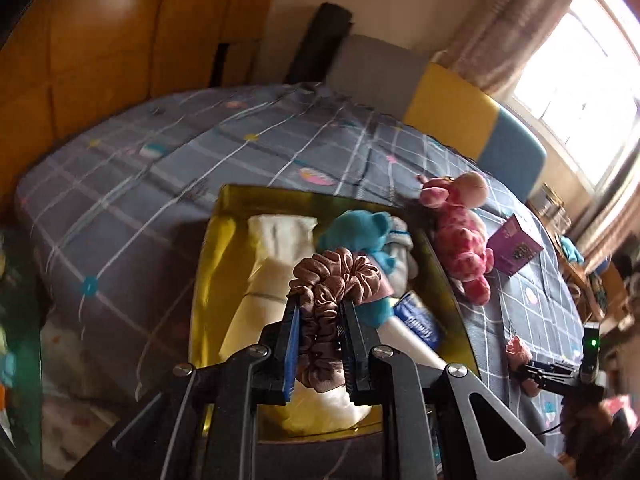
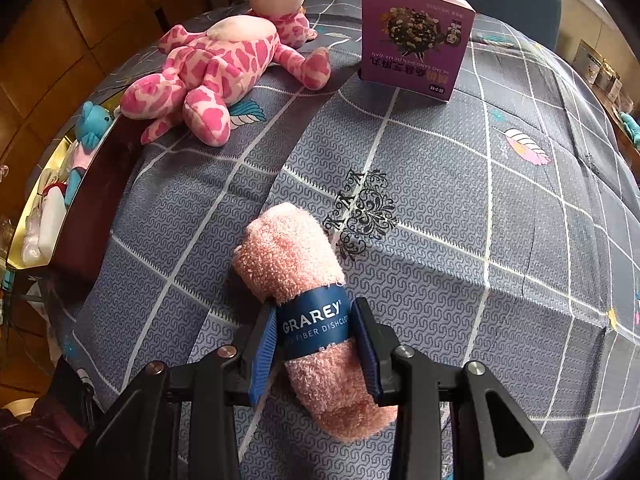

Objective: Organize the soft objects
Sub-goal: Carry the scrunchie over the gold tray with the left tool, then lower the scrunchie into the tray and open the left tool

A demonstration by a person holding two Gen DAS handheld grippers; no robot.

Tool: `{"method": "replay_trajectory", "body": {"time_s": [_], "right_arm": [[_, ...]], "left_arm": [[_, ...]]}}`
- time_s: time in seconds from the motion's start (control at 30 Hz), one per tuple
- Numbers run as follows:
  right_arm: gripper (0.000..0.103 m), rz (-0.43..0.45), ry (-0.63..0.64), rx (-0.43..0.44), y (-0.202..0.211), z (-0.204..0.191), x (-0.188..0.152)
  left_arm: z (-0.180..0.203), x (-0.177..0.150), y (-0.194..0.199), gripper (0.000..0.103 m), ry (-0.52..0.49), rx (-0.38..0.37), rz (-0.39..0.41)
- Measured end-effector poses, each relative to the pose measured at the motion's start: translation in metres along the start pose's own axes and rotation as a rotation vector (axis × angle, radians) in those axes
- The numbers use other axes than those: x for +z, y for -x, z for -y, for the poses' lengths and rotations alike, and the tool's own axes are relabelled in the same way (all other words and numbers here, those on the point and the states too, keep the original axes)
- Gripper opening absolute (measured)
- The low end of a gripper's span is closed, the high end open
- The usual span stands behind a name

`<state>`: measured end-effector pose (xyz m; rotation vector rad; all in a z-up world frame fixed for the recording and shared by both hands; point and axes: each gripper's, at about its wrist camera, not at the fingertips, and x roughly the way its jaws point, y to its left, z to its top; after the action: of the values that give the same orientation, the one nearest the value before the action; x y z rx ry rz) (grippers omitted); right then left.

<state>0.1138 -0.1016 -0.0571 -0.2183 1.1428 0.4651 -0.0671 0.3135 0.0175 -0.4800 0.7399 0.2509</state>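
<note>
The brown satin scrunchie is clamped in my left gripper above the gold-lined box. My right gripper pinches the rolled pink microfiber dishcloth on the grey checked bedspread.

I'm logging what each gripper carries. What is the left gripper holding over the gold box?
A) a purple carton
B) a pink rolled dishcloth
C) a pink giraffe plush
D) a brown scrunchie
D: the left gripper pinches the brown scrunchie above the gold box.
</note>
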Motion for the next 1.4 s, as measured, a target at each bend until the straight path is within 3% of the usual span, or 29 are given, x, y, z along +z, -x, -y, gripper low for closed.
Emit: {"method": "replay_trajectory", "body": {"time_s": [0.23,0.57,0.73,0.87,0.97,1.2,1.4], "right_arm": [[0.037,0.016,-0.003,-0.017,0.003,-0.002,-0.002],[0.037,0.022,-0.004,-0.036,0.005,-0.004,-0.003],[0.037,0.024,-0.009,-0.041,0.004,-0.004,-0.003],[0.037,0.028,-0.015,-0.042,0.005,-0.003,-0.003],[0.037,0.034,-0.016,-0.046,0.005,-0.003,-0.003],[0.037,0.047,0.0,-0.065,0.007,-0.005,-0.005],[0.038,0.076,0.02,-0.103,0.009,-0.009,-0.009]], "left_arm": [[-0.009,-0.02,-0.022,0.018,0.054,-0.01,-0.07],[-0.016,-0.031,-0.07,0.022,0.068,0.098,-0.168],[-0.015,-0.031,-0.067,0.036,0.037,0.136,-0.131],[-0.012,-0.032,-0.06,0.04,0.002,0.159,-0.105],[-0.009,-0.033,-0.055,0.051,-0.015,0.178,-0.083],[0.001,-0.031,-0.037,0.053,-0.066,0.234,-0.022],[0.014,-0.021,-0.011,0.065,-0.093,0.255,0.072]]}}
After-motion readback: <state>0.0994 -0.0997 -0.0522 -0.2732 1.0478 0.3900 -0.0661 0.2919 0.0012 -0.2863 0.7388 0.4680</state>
